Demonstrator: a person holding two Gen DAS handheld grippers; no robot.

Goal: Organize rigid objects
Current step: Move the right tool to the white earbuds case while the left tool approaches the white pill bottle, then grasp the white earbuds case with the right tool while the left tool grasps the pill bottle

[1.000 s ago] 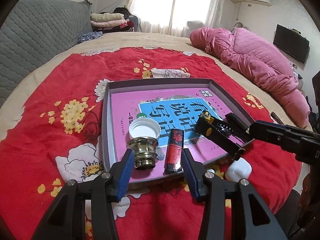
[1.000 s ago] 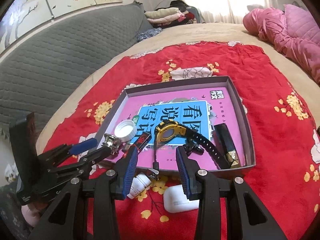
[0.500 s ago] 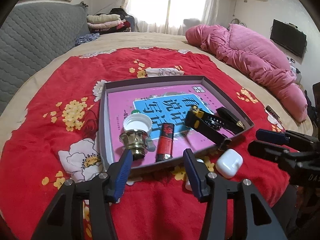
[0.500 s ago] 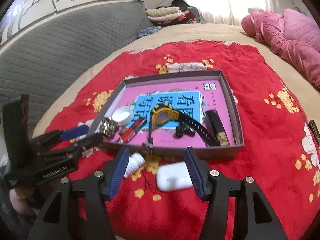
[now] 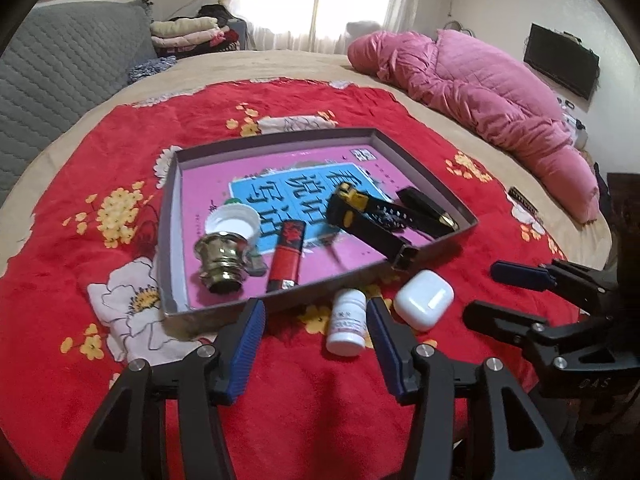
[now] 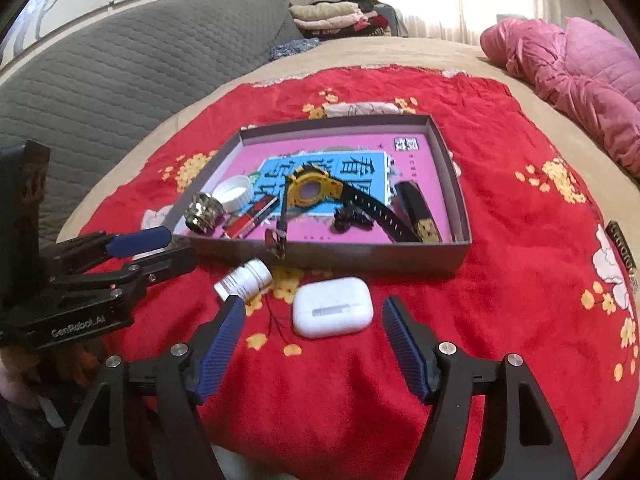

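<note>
A shallow grey box (image 5: 168,240) on the red floral blanket holds a white cap (image 5: 234,222), a brass knob (image 5: 220,260), a red lighter (image 5: 286,256), a yellow-and-black watch (image 5: 348,204) and a black-and-gold bar (image 5: 426,210). The watch strap hangs over the front rim. A small white bottle (image 5: 346,322) lies in front of the box, beside the inner face of one finger of my open left gripper (image 5: 316,320). A white earbud case (image 6: 332,306) lies between the tips of my right gripper (image 6: 314,312). Its jaws are opening and do not touch the case.
A pink quilt (image 5: 480,92) is heaped at the far right of the bed. A grey padded headboard (image 6: 120,80) runs along the left, with folded clothes (image 5: 188,34) beyond. A dark comb-like thing (image 6: 622,246) lies on the blanket at the right.
Both grippers have drawn back from the box toward the near edge of the blanket. The right jaws have spread much wider, and the watch stays in the box.
</note>
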